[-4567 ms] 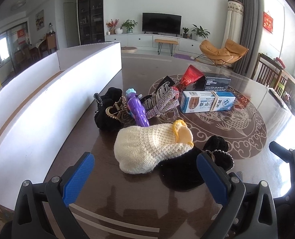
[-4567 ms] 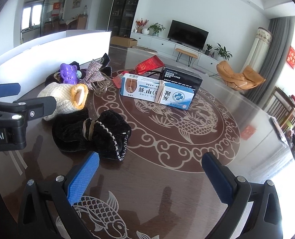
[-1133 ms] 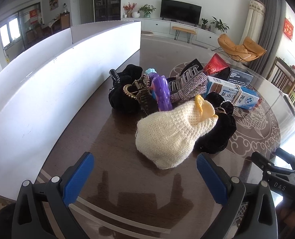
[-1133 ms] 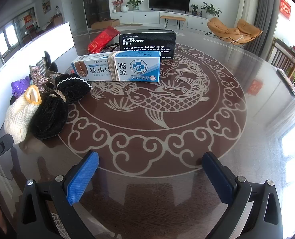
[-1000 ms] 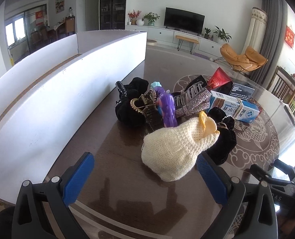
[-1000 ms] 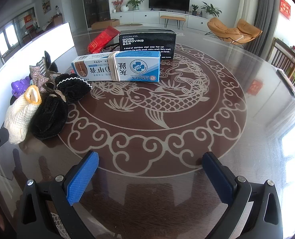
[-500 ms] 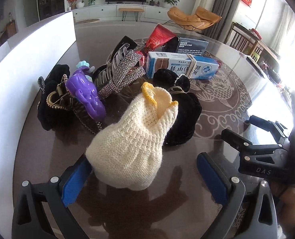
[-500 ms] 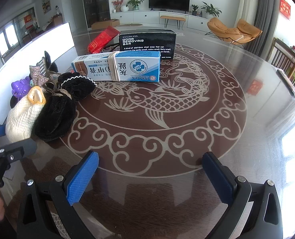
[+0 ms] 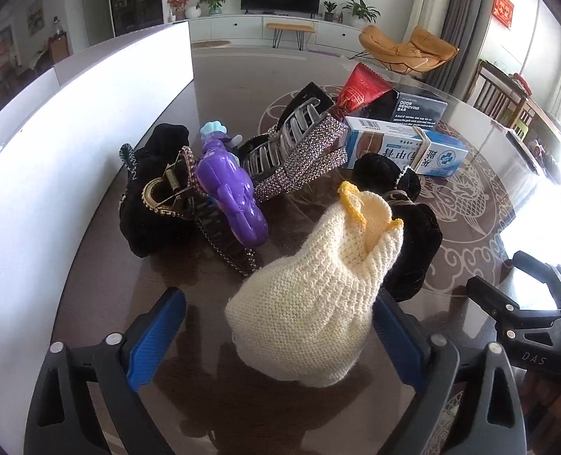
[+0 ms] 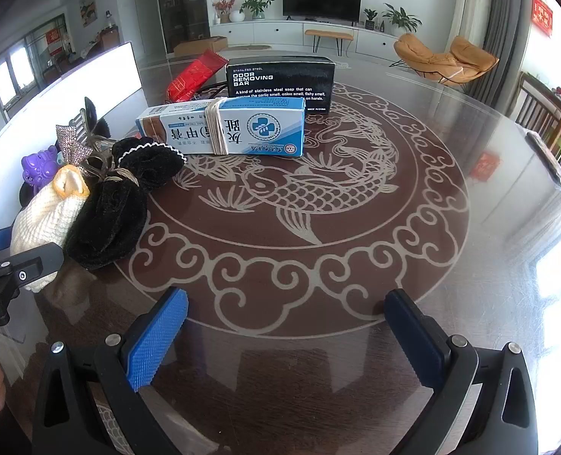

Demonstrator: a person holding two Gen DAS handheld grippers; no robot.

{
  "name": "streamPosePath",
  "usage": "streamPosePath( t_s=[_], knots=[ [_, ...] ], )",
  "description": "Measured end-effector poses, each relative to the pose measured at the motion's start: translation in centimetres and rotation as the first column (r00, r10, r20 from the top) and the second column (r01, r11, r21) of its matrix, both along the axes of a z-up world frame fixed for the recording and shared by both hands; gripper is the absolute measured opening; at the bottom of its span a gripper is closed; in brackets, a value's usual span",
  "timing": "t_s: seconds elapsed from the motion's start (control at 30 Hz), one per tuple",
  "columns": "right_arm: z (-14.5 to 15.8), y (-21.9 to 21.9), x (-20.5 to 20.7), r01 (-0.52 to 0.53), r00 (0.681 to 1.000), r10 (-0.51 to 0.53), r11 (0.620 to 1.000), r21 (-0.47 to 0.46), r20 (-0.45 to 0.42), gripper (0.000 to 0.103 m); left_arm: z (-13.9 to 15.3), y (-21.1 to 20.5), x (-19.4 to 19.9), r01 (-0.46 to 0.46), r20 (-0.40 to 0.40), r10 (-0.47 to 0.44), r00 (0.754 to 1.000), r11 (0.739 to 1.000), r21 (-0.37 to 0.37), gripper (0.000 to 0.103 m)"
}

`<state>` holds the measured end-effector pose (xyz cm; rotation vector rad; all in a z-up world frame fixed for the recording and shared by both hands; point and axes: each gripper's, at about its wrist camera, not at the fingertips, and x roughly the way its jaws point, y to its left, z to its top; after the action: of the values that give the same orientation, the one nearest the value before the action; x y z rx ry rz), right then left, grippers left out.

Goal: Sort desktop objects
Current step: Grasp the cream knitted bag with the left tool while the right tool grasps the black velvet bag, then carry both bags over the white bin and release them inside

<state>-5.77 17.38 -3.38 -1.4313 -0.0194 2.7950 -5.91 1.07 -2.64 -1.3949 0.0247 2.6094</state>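
Observation:
A cream knitted pouch (image 9: 310, 299) with a yellow-lined mouth lies on the dark glass table (image 9: 219, 76). It sits between the fingers of my left gripper (image 9: 280, 337), whose jaws are closing. The right pad (image 9: 398, 337) is at the pouch's side; the left pad (image 9: 155, 341) is still clear of it. A black velvet pouch (image 9: 413, 242) leans against the cream one. My right gripper (image 10: 284, 333) stands open over bare table with nothing between its fingers. In its view the cream pouch (image 10: 49, 208) lies at far left.
Behind the pouches lie a purple clip (image 9: 227, 193), a rhinestone hair claw (image 9: 295, 155) and a black pouch with a gold clip (image 9: 151, 204). A blue-white box (image 10: 234, 129), a black box (image 10: 280, 83) and a red packet (image 10: 193, 76) stand farther back. A white partition (image 9: 71, 151) runs along the left.
My left gripper has come in around the cream pouch and turned, and its jaws have narrowed. The right gripper has not moved.

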Motion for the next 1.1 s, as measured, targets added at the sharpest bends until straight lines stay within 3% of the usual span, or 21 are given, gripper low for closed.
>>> streamPosePath(
  t_s=[0.03, 0.2, 0.4, 0.47, 0.57, 0.7, 0.77, 0.83, 0.87, 0.9, 1.1],
  knots=[
    [0.0, 0.0, 0.0, 0.000, 1.000, 0.000, 1.000, 0.000, 0.000, 0.103, 0.2, -0.2, 0.2, 0.006, -0.001, -0.006, 1.000, 1.000, 0.022, 0.058],
    [0.0, 0.0, 0.0, 0.000, 1.000, 0.000, 1.000, 0.000, 0.000, 0.103, 1.2, -1.9, 2.3, -0.031, 0.023, 0.028, 0.999, 0.990, 0.136, 0.056],
    [0.3, 0.1, 0.0, -0.029, 0.999, 0.028, 0.998, -0.048, -0.018, 0.103, 0.2, -4.8, 3.7, -0.172, 0.098, 0.155, 0.983, 0.963, 0.207, 0.057],
    [1.6, -0.8, 0.0, -0.103, 0.994, 0.097, 0.986, -0.133, -0.053, 0.103, 0.0, -5.0, 3.5, -0.216, 0.088, 0.203, 0.975, 0.960, 0.180, 0.058],
    [4.3, -4.4, -1.4, -0.220, 0.974, 0.205, 0.959, -0.179, -0.096, 0.103, -0.2, -4.8, 3.5, -0.261, 0.066, 0.255, 0.965, 0.958, 0.119, 0.058],
    [3.2, -8.7, -5.6, -0.236, 0.970, 0.243, 0.951, -0.202, 0.011, 0.102, 0.0, -5.1, 4.0, -0.275, 0.053, 0.271, 0.961, 0.956, 0.103, 0.058],
    [1.9, -10.5, -6.6, -0.259, 0.962, 0.270, 0.952, -0.163, 0.044, 0.092, 0.2, -5.6, 4.2, -0.282, 0.054, 0.278, 0.959, 0.951, 0.124, 0.058],
    [1.1, -11.5, -6.3, -0.286, 0.956, 0.290, 0.954, -0.089, 0.045, 0.053, 0.4, -6.2, 4.4, -0.286, 0.051, 0.281, 0.958, 0.945, 0.159, 0.058],
    [1.2, -11.4, -5.9, -0.297, 0.953, 0.300, 0.952, -0.076, 0.032, 0.050, 0.5, -6.4, 4.5, -0.283, 0.048, 0.279, 0.959, 0.942, 0.178, 0.058],
    [1.3, -11.1, -5.6, -0.297, 0.953, 0.300, 0.951, -0.081, 0.033, 0.039, 0.7, -6.6, 4.7, -0.278, 0.042, 0.276, 0.960, 0.940, 0.198, 0.058],
    [4.7, -8.3, -2.1, -0.338, 0.941, 0.337, 0.940, -0.043, -0.026, 0.037, 3.6, -7.3, 6.5, -0.241, -0.016, 0.258, 0.966, 0.924, 0.297, 0.057]
  ],
)
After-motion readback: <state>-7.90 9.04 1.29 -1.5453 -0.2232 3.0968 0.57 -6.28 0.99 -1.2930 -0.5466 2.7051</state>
